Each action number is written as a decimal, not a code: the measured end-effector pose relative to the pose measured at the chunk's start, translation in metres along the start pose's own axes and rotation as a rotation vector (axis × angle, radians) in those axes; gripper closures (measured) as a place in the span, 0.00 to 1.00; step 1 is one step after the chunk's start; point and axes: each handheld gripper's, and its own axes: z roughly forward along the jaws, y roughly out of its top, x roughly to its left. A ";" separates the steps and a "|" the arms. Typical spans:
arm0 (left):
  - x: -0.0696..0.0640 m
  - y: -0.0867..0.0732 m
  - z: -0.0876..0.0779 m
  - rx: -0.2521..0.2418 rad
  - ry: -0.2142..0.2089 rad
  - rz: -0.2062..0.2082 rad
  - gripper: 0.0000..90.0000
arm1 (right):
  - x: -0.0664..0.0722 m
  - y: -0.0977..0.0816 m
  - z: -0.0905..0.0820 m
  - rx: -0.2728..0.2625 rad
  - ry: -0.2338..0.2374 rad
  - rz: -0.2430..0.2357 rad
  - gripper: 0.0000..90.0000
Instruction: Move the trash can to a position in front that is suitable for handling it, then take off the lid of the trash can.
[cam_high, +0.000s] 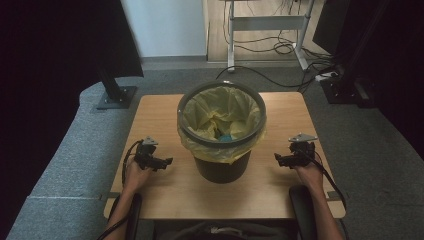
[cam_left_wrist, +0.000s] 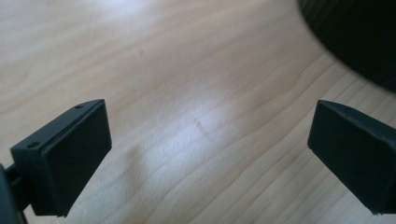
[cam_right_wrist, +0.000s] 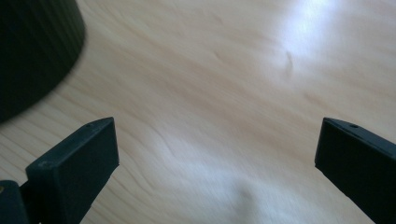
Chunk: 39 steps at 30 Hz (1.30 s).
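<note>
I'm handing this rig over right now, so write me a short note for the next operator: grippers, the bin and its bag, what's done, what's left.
Left gripper: open, holding nothing, low over the table, left of the bin.
Right gripper: open, holding nothing, right of the bin.
Bin: upright at mid-table, yellow bag folded over its rim, something blue at the bottom.
Done: nothing gripped yet.
Left: probably close in on the bag's edge from both sides.

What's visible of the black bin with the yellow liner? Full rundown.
The round black plastic bin stands upright mid-table on the light wooden tabletop, tapering toward its base. A grey ring rims its mouth. A crinkled yellow bag liner fills it and folds over the outside. Something blue lies inside. Both grippers flank it, apart.
</note>
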 end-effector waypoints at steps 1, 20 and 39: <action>0.001 -0.002 0.001 0.010 0.002 0.000 0.00 | -0.002 -0.004 0.001 0.012 -0.004 0.002 0.00; 0.005 -0.016 0.014 0.024 0.033 -0.006 0.00 | -0.022 -0.042 0.018 0.057 0.036 0.074 0.00; 0.009 -0.006 0.010 0.071 -0.015 -0.051 0.05 | -0.021 -0.043 0.017 0.052 0.039 0.073 0.00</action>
